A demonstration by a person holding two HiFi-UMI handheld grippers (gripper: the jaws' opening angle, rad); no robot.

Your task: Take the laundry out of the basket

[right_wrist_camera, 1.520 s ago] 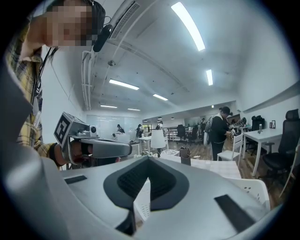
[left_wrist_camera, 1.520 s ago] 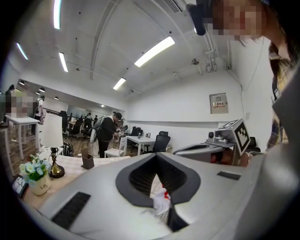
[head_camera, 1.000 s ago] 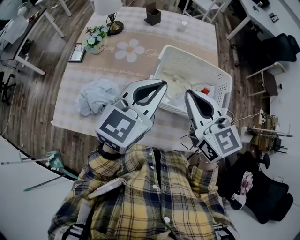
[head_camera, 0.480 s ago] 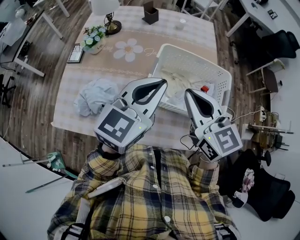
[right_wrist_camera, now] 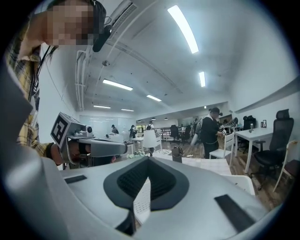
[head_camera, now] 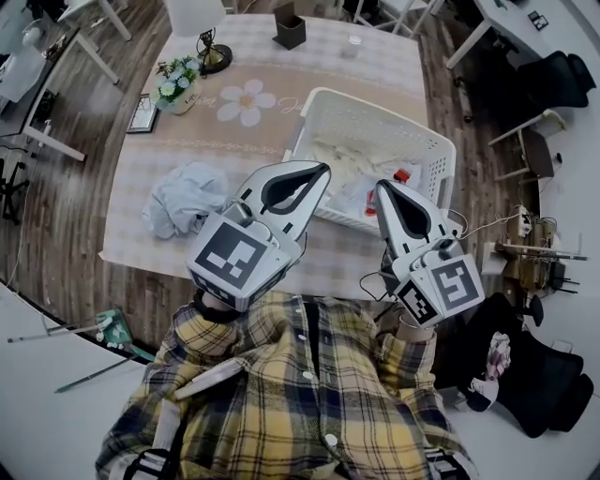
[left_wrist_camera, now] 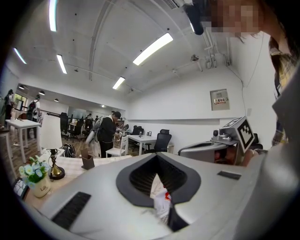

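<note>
A white laundry basket (head_camera: 412, 136) stands on the right part of the cloth-covered table (head_camera: 253, 131). Inside it lies cream and white laundry (head_camera: 342, 164) with a red-marked piece (head_camera: 401, 176). A pale blue garment (head_camera: 183, 197) lies crumpled on the table's left side, outside the basket. My left gripper (head_camera: 322, 170) is raised above the basket's near-left edge, shut and empty. To its right, my right gripper (head_camera: 379, 186) hovers over the near rim, also shut and empty. In the left gripper view a strip of white and red laundry (left_wrist_camera: 161, 199) shows past the shut jaws.
At the table's far end stand a lamp (head_camera: 202, 42), a flower pot (head_camera: 174, 86), a picture frame (head_camera: 142, 113), a dark box (head_camera: 289, 28) and a cup (head_camera: 351, 42). Chairs and desks stand to the right. A black bag (head_camera: 539, 398) lies on the floor. A person stands far off (left_wrist_camera: 108, 136).
Both grippers stay shut and raised over the basket's near edge. The table and basket have drifted slightly up and left in the head view as the camera shifted.
</note>
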